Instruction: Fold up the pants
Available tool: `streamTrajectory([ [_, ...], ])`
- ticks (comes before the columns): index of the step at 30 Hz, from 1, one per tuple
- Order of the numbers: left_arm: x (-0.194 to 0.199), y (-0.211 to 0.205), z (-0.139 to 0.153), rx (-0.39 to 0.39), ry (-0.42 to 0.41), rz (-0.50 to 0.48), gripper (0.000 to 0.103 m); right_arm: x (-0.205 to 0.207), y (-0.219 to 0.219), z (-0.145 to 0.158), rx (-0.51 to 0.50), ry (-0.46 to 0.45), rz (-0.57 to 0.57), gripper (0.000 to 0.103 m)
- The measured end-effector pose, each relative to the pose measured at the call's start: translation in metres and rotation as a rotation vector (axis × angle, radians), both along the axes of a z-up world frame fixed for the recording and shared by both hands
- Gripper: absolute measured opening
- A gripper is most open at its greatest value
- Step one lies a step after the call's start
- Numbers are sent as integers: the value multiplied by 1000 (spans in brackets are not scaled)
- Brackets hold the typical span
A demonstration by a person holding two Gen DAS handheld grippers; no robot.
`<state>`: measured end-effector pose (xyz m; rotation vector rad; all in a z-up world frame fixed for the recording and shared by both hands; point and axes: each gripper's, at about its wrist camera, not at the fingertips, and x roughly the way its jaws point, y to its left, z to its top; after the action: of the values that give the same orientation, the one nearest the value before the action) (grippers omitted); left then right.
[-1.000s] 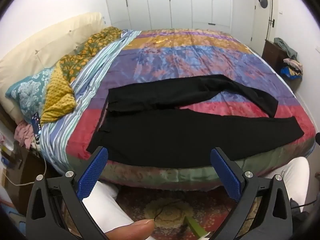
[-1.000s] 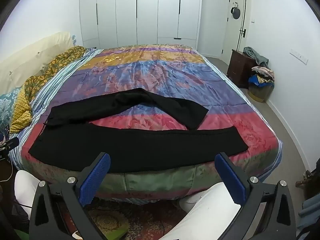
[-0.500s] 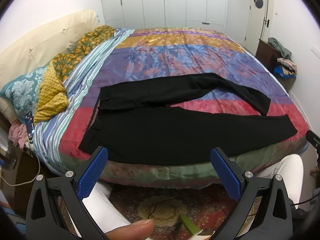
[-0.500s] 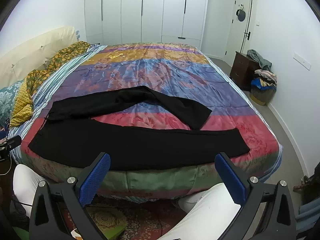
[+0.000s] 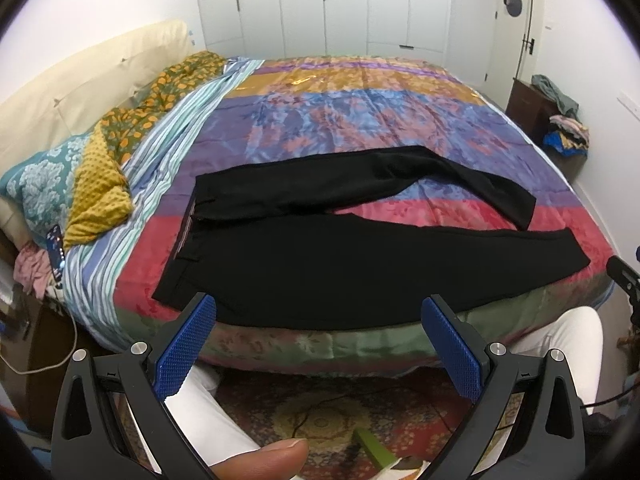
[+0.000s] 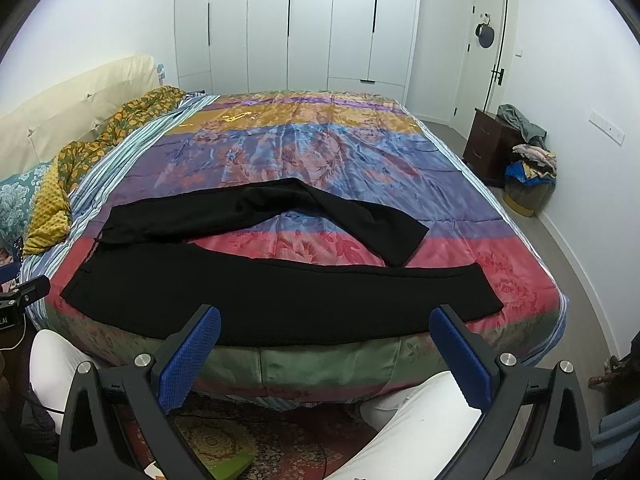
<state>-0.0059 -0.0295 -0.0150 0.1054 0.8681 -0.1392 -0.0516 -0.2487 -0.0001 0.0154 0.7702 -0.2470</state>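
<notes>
Black pants (image 5: 340, 256) spread flat near bed (image 5: 360, 120) front edge; left gripper (image 5: 318, 344), right gripper (image 6: 326, 350) spread wide, short of bed.

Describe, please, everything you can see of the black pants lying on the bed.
The black pants are plain, dark, matte cloth, spread flat and unfolded near the front edge of the bed. The waistband points left, toward the pillows, showing a striped inner lining. The near leg runs straight along the bed's edge; the far leg bends away, then angles back toward the near leg's hem. Only the colourful bedspread touches them; both claws are open and short of them.
</notes>
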Motion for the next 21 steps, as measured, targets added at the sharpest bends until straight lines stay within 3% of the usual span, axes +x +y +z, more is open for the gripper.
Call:
streamTrajectory([
  [21,2,0,-4,13,9,-4,102,4,4,-6,23,1,-11,103],
])
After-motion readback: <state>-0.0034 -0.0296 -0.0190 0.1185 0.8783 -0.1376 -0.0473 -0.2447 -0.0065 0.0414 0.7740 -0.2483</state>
